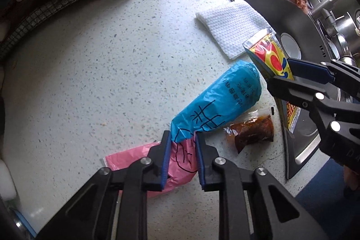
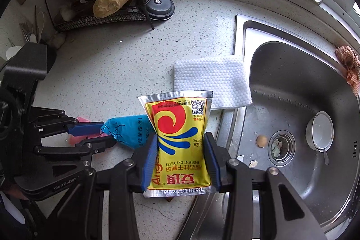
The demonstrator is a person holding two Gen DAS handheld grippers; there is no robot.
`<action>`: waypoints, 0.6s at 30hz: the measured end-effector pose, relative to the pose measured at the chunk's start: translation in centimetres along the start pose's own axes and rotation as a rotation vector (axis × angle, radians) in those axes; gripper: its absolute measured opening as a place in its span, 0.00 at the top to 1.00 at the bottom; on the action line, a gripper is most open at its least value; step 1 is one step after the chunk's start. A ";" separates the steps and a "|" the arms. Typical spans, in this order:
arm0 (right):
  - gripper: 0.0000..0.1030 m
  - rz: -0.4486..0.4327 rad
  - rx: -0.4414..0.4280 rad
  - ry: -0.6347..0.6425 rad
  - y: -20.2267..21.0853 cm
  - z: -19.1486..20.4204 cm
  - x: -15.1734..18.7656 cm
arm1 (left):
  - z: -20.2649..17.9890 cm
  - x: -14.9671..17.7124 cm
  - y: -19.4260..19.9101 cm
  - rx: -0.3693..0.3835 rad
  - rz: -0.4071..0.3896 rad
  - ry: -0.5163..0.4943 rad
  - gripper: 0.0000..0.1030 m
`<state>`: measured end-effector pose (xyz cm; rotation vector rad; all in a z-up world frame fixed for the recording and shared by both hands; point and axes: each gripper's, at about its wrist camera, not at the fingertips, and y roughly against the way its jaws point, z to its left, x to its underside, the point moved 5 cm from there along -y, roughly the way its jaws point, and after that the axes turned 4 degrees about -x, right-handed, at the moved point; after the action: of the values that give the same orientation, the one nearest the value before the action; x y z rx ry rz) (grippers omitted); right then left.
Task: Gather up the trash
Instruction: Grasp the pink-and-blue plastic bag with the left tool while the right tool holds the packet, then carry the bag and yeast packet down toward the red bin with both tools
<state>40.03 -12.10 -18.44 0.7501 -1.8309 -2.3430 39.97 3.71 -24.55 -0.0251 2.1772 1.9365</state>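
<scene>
Right wrist view: right tongs (image 2: 181, 143) clamp yeast packet (image 2: 177, 138), hiding left tongs' (image 1: 182, 138) pinched blue bag (image 1: 216, 102).

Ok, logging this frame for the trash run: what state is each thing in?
left gripper: shut on blue bag
blue bag: pinched at neck
right gripper: shut on yeast packet
yeast packet: lifted, upside down
sauce sachet: lying on counter
white cloth: folded flat

A blue-and-pink plastic bag (image 1: 216, 102) lay on the speckled countertop (image 1: 101, 73), left of the steel sink (image 2: 299, 91), with a white quilted cloth (image 2: 211, 80) behind it.
</scene>
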 end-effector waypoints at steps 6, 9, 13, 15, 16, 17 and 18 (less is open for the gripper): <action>0.62 -0.049 -0.041 0.060 2.3 1.7 0.9 | 0.0 2.6 3.8 -0.070 -0.080 0.089 0.83; 0.62 -0.061 -0.053 0.090 3.2 2.3 1.8 | -0.1 3.8 5.4 -0.110 -0.112 0.128 0.83; 0.62 -0.072 -0.060 0.121 4.7 2.6 3.8 | -1.0 5.6 7.0 -0.128 -0.148 0.149 0.83; 0.62 -0.071 -0.059 0.132 5.4 2.4 4.9 | -2.0 6.7 7.7 -0.125 -0.161 0.160 0.83; 0.62 -0.073 -0.060 0.139 5.9 2.4 5.6 | -2.5 7.3 8.2 -0.122 -0.171 0.162 0.83; 0.62 -0.077 -0.061 0.144 6.4 2.3 6.3 | -3.4 7.9 8.6 -0.124 -0.179 0.163 0.83; 0.62 -0.082 -0.063 0.148 7.0 2.2 7.1 | -4.2 8.4 8.9 -0.131 -0.185 0.161 0.83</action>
<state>31.25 -14.63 -13.89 0.9791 -1.6899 -2.3113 29.66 1.90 -16.97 -0.4030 2.0546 2.0280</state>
